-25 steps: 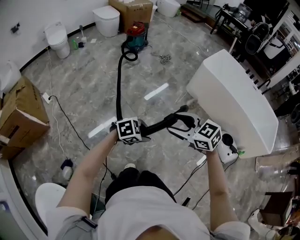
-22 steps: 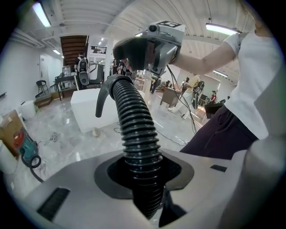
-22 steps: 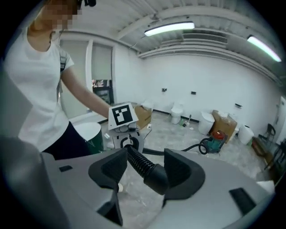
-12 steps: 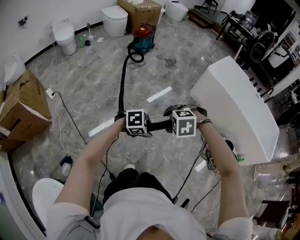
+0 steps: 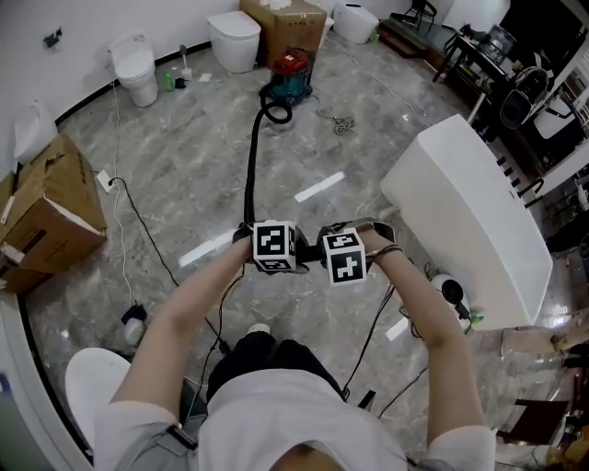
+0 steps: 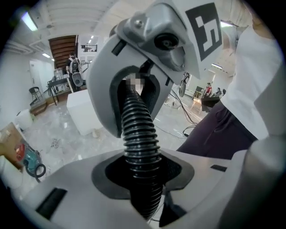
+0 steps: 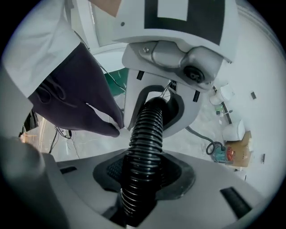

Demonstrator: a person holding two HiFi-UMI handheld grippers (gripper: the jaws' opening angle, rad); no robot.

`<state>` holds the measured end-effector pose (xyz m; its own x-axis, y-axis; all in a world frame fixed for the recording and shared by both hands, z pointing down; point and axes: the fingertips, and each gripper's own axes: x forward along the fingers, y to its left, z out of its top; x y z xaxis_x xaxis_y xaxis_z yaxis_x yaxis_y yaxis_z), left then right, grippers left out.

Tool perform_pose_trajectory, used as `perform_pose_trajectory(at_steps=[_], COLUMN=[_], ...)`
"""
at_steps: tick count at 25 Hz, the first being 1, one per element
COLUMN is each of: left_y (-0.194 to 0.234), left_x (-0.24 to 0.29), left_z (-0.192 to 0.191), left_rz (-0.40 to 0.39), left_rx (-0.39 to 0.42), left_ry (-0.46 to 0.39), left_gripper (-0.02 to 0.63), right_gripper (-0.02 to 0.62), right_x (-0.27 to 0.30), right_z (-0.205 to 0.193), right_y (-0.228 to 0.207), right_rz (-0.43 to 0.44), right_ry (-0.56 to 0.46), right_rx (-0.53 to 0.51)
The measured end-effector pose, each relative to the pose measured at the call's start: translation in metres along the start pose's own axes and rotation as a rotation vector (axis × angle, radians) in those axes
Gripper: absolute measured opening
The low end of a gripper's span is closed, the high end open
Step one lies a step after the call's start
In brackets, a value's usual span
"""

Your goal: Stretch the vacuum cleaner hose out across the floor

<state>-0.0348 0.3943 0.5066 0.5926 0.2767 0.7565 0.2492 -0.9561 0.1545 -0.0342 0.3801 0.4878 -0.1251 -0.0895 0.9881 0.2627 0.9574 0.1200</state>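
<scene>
The black ribbed vacuum hose [image 5: 251, 175] runs over the floor from the red and teal vacuum cleaner [image 5: 289, 74] up to my two grippers, held side by side in front of me. My left gripper [image 5: 276, 253] is shut on the hose [image 6: 139, 129], which fills the notch in its pads. My right gripper [image 5: 342, 258] sits just to its right on the same stretch. Its jaws have just been closing, and they now press round the hose [image 7: 146, 129]. Each gripper view shows the other gripper's jaws further along the hose.
A large white tub [image 5: 469, 212] stands at the right. Left of me there is a cardboard box [image 5: 46, 202], and thin cables [image 5: 147, 239] trail over the marble floor. Two toilets [image 5: 138, 69] [image 5: 232, 37] and another box [image 5: 290, 18] line the far wall.
My right gripper has swung in from the right, rolled over and come down onto the hose beside the left gripper, its jaws closing round it. The left gripper kept its grip and barely moved.
</scene>
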Motion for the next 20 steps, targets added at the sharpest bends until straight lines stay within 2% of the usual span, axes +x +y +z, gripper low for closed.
perform_pose_trajectory(at_steps=[5, 7, 9, 11, 16, 20], left_y=[0.013, 0.021, 0.031, 0.038, 0.042, 0.033], left_x=[-0.011, -0.018, -0.030, -0.044, -0.081, -0.096], left_z=[0.006, 0.009, 0.011, 0.011, 0.006, -0.001], left_rz=[0.122, 0.186, 0.256, 0.310, 0.442, 0.493], left_rx=[0.004, -0.020, -0.089, -0.174, -0.335, -0.399], left_ry=[-0.085, -0.106, -0.157, -0.234, -0.436, -0.515], left_gripper=[0.186, 0.214, 0.272, 0.303, 0.314, 0.314], right_gripper=[0.156, 0.156, 0.156, 0.156, 0.156, 0.156], right_x=[-0.001, -0.004, -0.007, -0.010, -0.013, -0.018], right_z=[0.001, 0.001, -0.002, -0.004, -0.011, -0.012], right_y=[-0.002, -0.003, -0.007, -0.011, -0.015, -0.014], right_rz=[0.020, 0.015, 0.001, -0.013, -0.026, -0.017], right_ry=[-0.089, -0.122, -0.158, -0.211, -0.338, -0.459], right_rx=[0.121, 0.167, 0.223, 0.292, 0.471, 0.595])
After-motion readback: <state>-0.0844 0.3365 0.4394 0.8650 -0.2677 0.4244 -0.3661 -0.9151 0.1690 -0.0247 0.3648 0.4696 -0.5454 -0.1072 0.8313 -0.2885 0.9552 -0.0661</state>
